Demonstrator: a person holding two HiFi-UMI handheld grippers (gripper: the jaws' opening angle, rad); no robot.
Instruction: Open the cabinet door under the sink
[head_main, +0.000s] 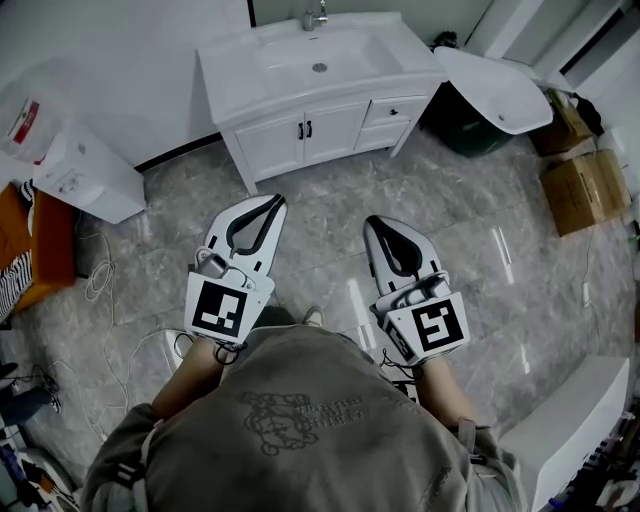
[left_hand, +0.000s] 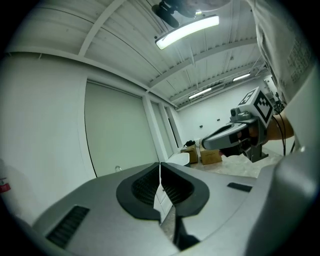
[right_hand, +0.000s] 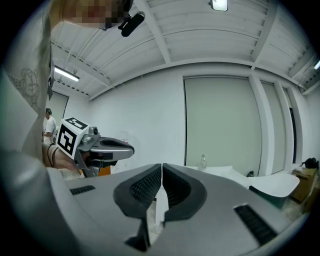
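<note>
A white vanity cabinet (head_main: 262, 146) with a sink (head_main: 318, 55) on top stands against the far wall in the head view. Its two doors (head_main: 335, 130) are closed, with small black handles (head_main: 304, 129) where they meet. My left gripper (head_main: 271, 201) and right gripper (head_main: 377, 223) hover over the marble floor, well short of the cabinet, both pointing toward it. Both are shut with nothing between the jaws. The left gripper view has its jaws (left_hand: 160, 164) meeting in front of the cabinet. In the right gripper view the shut jaws (right_hand: 162, 165) sit below the faucet (right_hand: 203, 161).
A white oval panel (head_main: 495, 90) leans beside the vanity at the right, with cardboard boxes (head_main: 585, 185) further right. A white box (head_main: 85, 175) and an orange object (head_main: 45, 245) stand at the left. Cables (head_main: 100, 280) lie on the floor; a white unit (head_main: 570, 420) is near right.
</note>
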